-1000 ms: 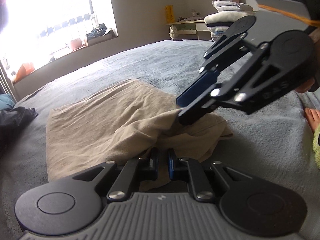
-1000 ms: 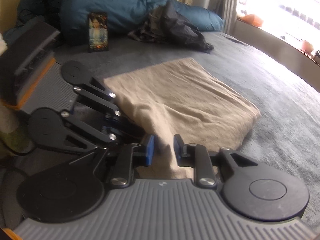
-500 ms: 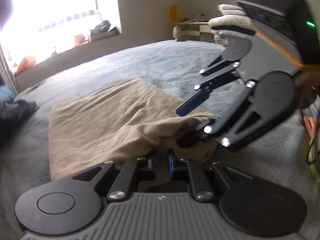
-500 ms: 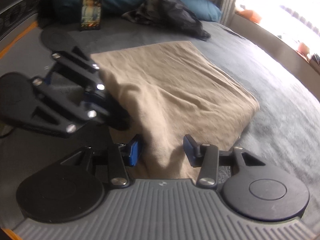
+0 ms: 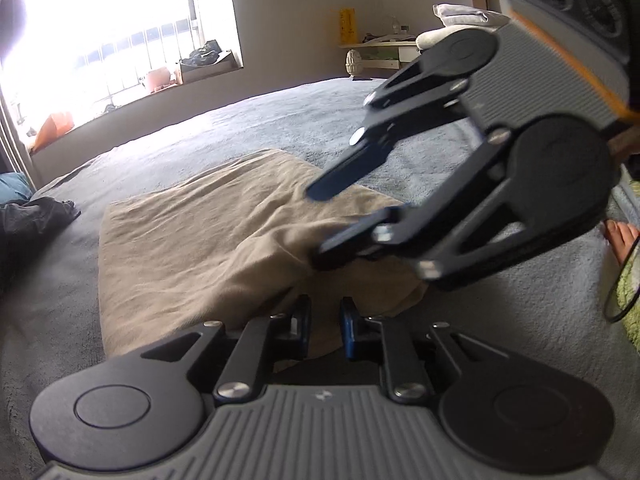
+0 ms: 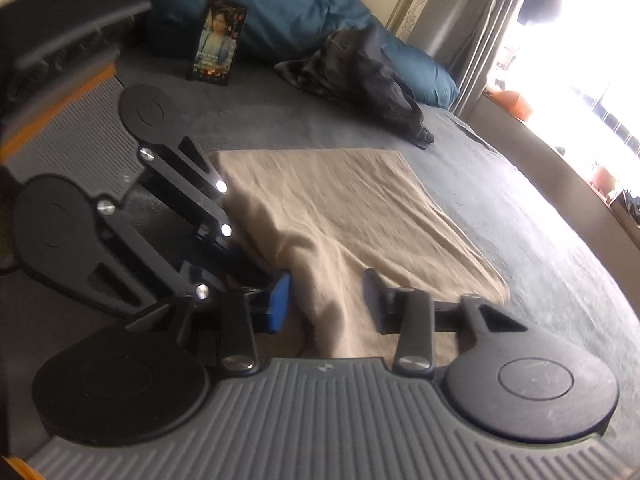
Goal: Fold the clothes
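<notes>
A tan cloth (image 5: 192, 248) lies folded flat on the grey bed cover (image 5: 280, 120), with its near corner bunched up. My left gripper (image 5: 325, 330) sits low at that near edge, its jaws narrow, pinching a fold of the cloth. The right gripper (image 5: 320, 224) reaches in from the right, just beyond the left one. In the right wrist view a raised ridge of the tan cloth (image 6: 352, 208) runs between the jaws of the right gripper (image 6: 326, 300). Those jaws are closing, and the pads still stand clear of the ridge. The left gripper (image 6: 240, 256) shows at the left.
A dark crumpled garment (image 6: 372, 76) and a blue duvet (image 6: 280, 8) lie at the head of the bed, beside an upright picture card (image 6: 218, 44). Folded clothes (image 5: 460, 20) are stacked at the far right. A person's bare skin (image 5: 620, 236) shows at the bed's right edge.
The right gripper let go of the cloth corner, opened, rolled and sank closer to the bunched near corner. The left gripper stayed put, its jaws slightly wider.
</notes>
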Demonstrator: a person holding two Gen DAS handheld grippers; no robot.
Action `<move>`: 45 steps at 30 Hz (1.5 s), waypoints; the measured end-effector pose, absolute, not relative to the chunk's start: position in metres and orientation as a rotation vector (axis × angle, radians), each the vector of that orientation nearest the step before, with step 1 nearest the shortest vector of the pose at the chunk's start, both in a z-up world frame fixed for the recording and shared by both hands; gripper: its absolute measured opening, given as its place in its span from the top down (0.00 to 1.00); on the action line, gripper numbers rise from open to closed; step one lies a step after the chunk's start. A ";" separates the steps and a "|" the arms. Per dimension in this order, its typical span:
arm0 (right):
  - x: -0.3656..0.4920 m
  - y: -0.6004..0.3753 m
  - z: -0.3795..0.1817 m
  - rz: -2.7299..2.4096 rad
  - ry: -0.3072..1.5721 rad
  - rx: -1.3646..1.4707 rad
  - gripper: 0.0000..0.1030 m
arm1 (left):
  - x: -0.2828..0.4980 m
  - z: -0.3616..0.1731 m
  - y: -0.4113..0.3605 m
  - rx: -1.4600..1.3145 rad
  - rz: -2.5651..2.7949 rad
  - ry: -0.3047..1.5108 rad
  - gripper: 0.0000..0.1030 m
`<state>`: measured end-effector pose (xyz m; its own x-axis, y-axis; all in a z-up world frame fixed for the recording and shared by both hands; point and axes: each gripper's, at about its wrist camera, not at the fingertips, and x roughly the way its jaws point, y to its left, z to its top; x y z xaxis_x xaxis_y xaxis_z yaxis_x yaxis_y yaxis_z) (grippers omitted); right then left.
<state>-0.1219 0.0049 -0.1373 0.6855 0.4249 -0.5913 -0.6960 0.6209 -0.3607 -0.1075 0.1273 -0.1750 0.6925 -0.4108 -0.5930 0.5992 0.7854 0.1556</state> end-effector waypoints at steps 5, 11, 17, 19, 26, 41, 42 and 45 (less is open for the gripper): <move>-0.112 0.016 -0.142 0.674 0.492 -0.626 0.85 | -0.110 -0.173 0.141 0.345 -0.569 0.574 0.82; -0.119 0.010 -0.130 0.701 0.469 -0.575 0.94 | -0.106 -0.176 0.139 0.325 -0.561 0.571 0.82; -0.127 0.004 -0.130 0.752 0.465 -0.591 0.94 | -0.099 -0.176 0.139 0.275 -0.556 0.580 0.83; -0.126 0.010 -0.140 0.767 0.479 -0.621 0.94 | -0.097 -0.176 0.140 0.266 -0.554 0.586 0.84; -0.123 0.021 -0.162 0.754 0.478 -0.652 0.91 | -0.110 -0.170 0.154 0.302 -0.527 0.598 0.85; -0.127 0.027 -0.166 0.754 0.451 -0.680 0.86 | -0.086 -0.170 0.190 0.121 -0.338 0.671 0.96; -0.130 0.027 -0.166 0.756 0.444 -0.690 0.84 | -0.084 -0.169 0.194 0.091 -0.341 0.684 0.96; -0.137 0.028 -0.166 0.759 0.430 -0.716 0.80 | -0.082 -0.168 0.203 0.040 -0.353 0.721 0.96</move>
<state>-0.1368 0.0279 -0.1664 0.6586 0.4693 -0.5882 -0.7458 0.5112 -0.4272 -0.0823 0.2029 -0.1677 0.6944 -0.3029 -0.6527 0.3301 0.9401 -0.0851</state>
